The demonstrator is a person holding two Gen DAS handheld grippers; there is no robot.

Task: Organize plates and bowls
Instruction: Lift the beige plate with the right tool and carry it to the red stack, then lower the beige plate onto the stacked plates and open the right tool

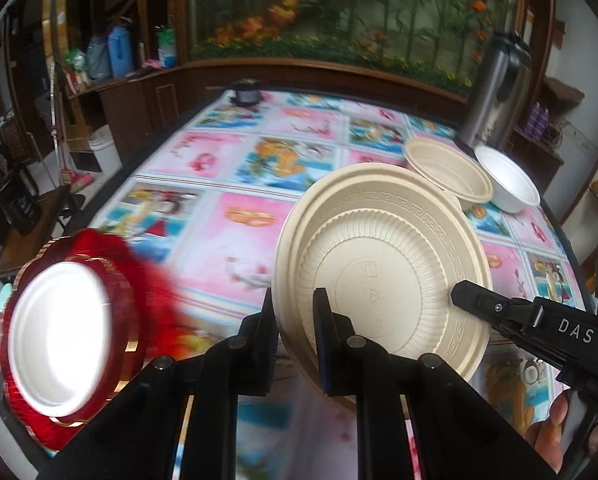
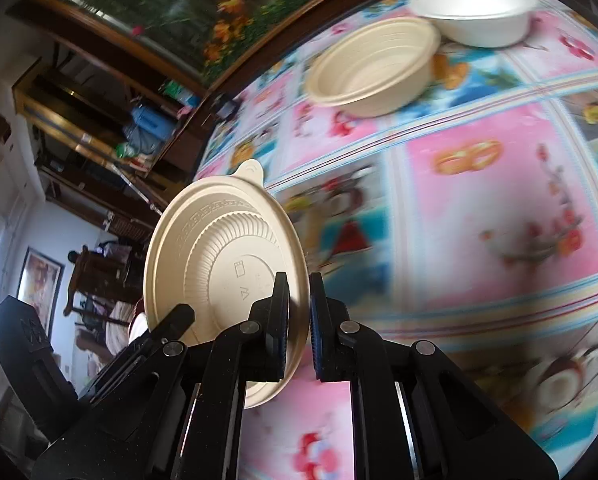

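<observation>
A cream ribbed plate (image 1: 383, 264) is held tilted above the table, clamped on its near rim by my left gripper (image 1: 295, 320). My right gripper (image 1: 459, 294) touches its right rim in the left wrist view. In the right wrist view the same plate (image 2: 219, 256) sits between my right gripper's (image 2: 298, 320) jaws, which stand close on its rim. A cream bowl (image 1: 449, 174) (image 2: 373, 66) and a white bowl (image 1: 507, 184) (image 2: 475, 8) stand at the table's far right. A red-rimmed white plate (image 1: 63, 340) lies at the near left.
The table carries a colourful pink and blue patterned cloth (image 1: 239, 168). A steel thermos (image 1: 495, 92) stands behind the bowls. A small dark pot (image 1: 246, 91) sits at the far edge. Wooden cabinets and a chair lie beyond the left edge.
</observation>
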